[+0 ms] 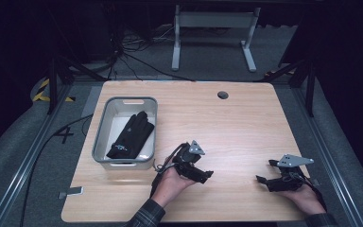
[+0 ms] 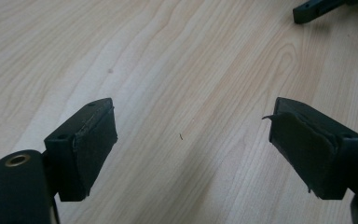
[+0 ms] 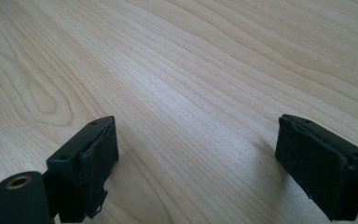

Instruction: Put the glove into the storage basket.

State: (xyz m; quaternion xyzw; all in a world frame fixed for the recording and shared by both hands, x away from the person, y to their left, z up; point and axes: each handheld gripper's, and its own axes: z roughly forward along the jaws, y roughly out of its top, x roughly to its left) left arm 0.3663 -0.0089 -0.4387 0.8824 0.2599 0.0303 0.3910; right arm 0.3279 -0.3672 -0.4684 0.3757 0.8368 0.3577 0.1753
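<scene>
Dark floor, cables and a white frame surround your pale wooden bench. You hold the left tool low near the front edge, jaws spread with nothing between them, and the right tool likewise gapes over bare wood, probably at rest. A black glove lies in the grey bin at your left, well apart from both.

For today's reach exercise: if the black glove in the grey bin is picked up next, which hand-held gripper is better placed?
Probably the left hand-held gripper: open, beside the grey bin holding the black glove. The right hand-held gripper sits farther across.
</scene>
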